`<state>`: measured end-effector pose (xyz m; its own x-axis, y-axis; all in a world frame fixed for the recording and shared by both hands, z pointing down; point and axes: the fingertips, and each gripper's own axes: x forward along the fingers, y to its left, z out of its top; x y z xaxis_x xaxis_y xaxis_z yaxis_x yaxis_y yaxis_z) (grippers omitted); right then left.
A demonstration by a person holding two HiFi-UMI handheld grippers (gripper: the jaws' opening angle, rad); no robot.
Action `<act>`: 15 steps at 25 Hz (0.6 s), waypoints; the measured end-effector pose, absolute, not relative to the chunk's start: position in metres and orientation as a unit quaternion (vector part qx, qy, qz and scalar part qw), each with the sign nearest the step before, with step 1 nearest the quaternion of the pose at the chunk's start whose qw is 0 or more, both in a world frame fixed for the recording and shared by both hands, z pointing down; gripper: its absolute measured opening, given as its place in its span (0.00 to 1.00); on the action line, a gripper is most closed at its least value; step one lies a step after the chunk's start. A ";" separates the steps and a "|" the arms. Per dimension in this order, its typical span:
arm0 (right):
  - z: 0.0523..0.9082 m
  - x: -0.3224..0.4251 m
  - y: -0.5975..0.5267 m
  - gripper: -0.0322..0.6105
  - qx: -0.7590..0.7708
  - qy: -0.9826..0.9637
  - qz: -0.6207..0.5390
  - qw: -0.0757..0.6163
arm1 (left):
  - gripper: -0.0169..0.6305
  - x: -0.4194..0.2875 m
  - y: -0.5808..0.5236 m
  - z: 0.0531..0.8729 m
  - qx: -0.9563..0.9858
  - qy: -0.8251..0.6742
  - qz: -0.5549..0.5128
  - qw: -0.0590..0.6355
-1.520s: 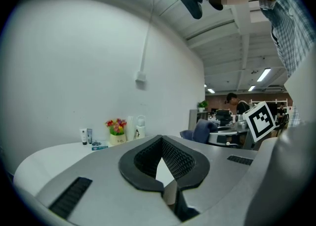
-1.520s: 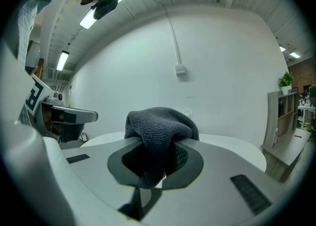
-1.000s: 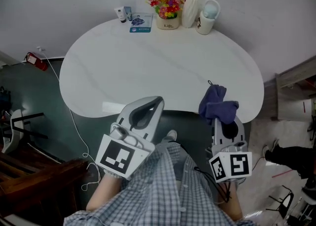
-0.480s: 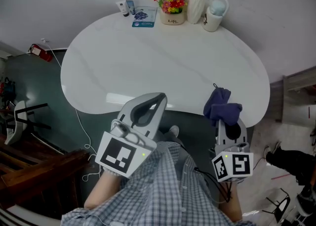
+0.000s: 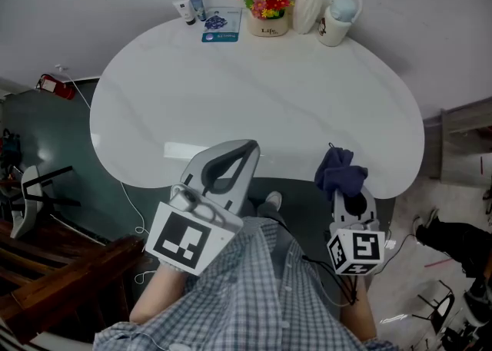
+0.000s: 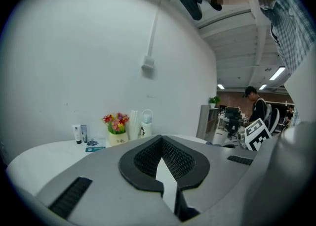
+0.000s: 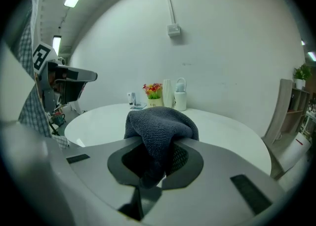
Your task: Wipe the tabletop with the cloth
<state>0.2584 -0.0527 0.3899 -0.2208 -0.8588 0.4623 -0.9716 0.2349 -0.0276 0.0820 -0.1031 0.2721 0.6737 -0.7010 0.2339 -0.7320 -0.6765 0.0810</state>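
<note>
**Cloth clamped in right jaws, at tabletop's 5 o'clock edge**

- Both grippers are held low, close to the person's torso, at the near side of the white tabletop.
- Left gripper: sits at the 6 o'clock edge with its nose tipped toward 1 o'clock. Jaws are closed tip to tip with nothing between them.
- Right gripper: at 5 o'clock, aimed roughly at 12. Jaws are pinched on the dark blue cloth.
- Cloth: bunched into a lump and draped over the jaw tips, with a tail hanging down between the pads. Its long axis runs about 12–6 and the bulk points toward 12. It overlaps the tabletop rim. Can't tell if it touches the surface.
- At the far 12 o'clock edge: flower pot, white vase, mug.
</note>
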 end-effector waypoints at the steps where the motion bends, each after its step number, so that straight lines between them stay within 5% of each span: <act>1: 0.397 0.256 -0.054 0.11 0.596 -0.764 0.162 0.187 | 0.03 0.080 -0.105 0.272 0.911 -0.394 0.092 0.085; 15: 0.501 0.209 -0.076 0.11 0.516 -0.778 0.190 0.305 | 0.03 0.025 -0.120 0.283 0.891 -0.431 0.094 0.107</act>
